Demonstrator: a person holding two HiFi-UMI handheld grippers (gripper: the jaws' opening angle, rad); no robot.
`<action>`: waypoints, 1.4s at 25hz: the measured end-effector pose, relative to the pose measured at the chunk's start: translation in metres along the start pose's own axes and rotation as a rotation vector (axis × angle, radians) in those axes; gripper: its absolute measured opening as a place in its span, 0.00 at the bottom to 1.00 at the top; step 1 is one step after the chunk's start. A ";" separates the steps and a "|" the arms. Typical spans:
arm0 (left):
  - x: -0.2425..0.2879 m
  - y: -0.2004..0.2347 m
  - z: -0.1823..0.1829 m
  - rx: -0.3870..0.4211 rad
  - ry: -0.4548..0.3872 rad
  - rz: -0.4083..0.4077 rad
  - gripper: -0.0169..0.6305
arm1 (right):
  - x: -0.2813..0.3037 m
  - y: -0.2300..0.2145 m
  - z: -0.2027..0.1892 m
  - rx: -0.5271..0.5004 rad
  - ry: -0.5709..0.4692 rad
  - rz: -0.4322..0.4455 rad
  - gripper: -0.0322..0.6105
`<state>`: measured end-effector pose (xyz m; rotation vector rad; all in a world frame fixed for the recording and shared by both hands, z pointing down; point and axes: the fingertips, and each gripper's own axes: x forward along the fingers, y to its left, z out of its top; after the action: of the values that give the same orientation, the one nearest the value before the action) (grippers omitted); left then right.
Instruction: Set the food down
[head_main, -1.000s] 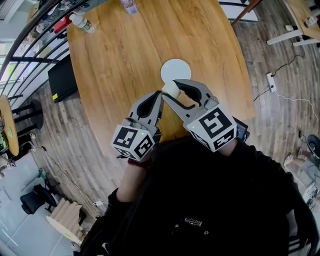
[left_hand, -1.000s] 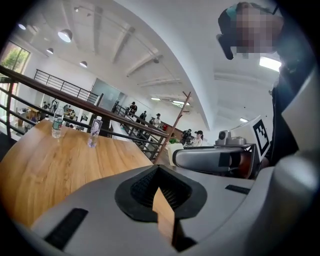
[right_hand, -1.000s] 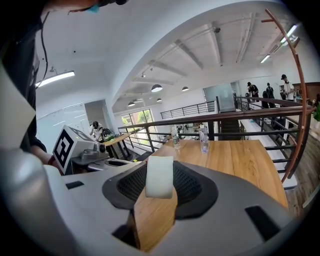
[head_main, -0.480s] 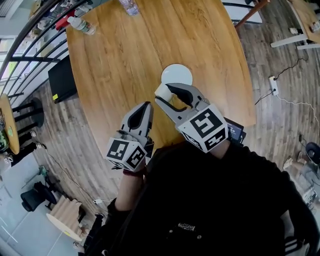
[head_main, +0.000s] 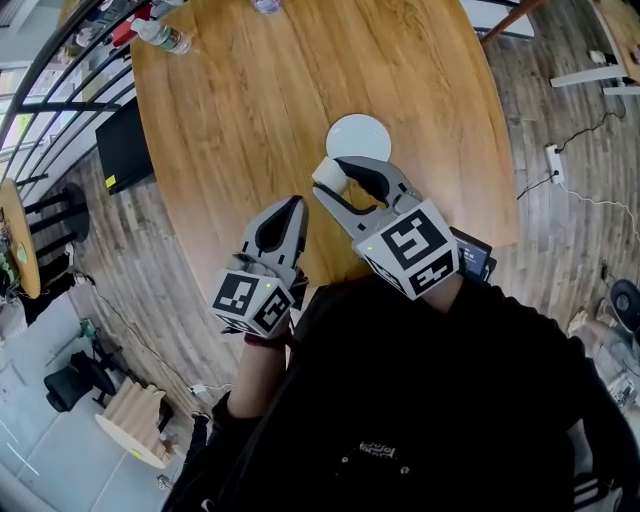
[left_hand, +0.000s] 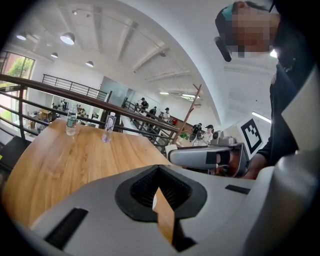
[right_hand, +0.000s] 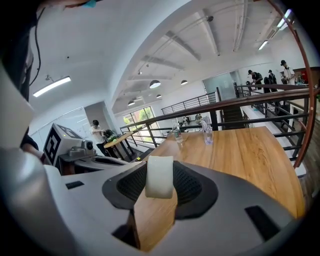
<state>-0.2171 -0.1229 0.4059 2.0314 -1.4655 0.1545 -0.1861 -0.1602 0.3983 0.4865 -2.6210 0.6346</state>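
Observation:
A pale cream block of food (head_main: 328, 172) is held above the round wooden table (head_main: 250, 110), with my right gripper (head_main: 336, 176) shut on it. In the right gripper view the food (right_hand: 159, 176) sits upright between the fingertips of the right gripper (right_hand: 159, 181). A white plate (head_main: 358, 138) lies just beyond it on the table, with nothing on it. My left gripper (head_main: 291, 208) is lower left of the right one, shut, with nothing in it. In its own view the left gripper (left_hand: 157, 186) shows only a thin wedge of table between its jaws, and the right gripper (left_hand: 202, 157) is off to its right.
Water bottles (head_main: 160, 38) stand at the table's far edge, also visible as bottles (left_hand: 71, 121) in the left gripper view. A black panel (head_main: 125, 150) leans left of the table. A dark device (head_main: 475, 258) lies at the near edge. A railing (right_hand: 240, 102) runs behind the table.
My left gripper has drawn back from the food, down and to the left. The right gripper still grips the food just short of the plate.

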 end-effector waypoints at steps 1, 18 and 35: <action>-0.001 0.001 0.001 -0.001 0.001 0.003 0.03 | 0.000 -0.001 -0.002 0.002 0.002 -0.002 0.32; -0.013 -0.009 -0.022 -0.041 0.033 0.022 0.03 | -0.002 -0.010 -0.022 -0.006 0.036 0.004 0.32; -0.019 0.002 -0.037 -0.084 0.061 0.063 0.03 | 0.021 -0.027 -0.046 -0.016 0.098 -0.002 0.32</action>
<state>-0.2166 -0.0876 0.4278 1.8987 -1.4738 0.1765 -0.1791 -0.1648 0.4545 0.4416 -2.5307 0.6206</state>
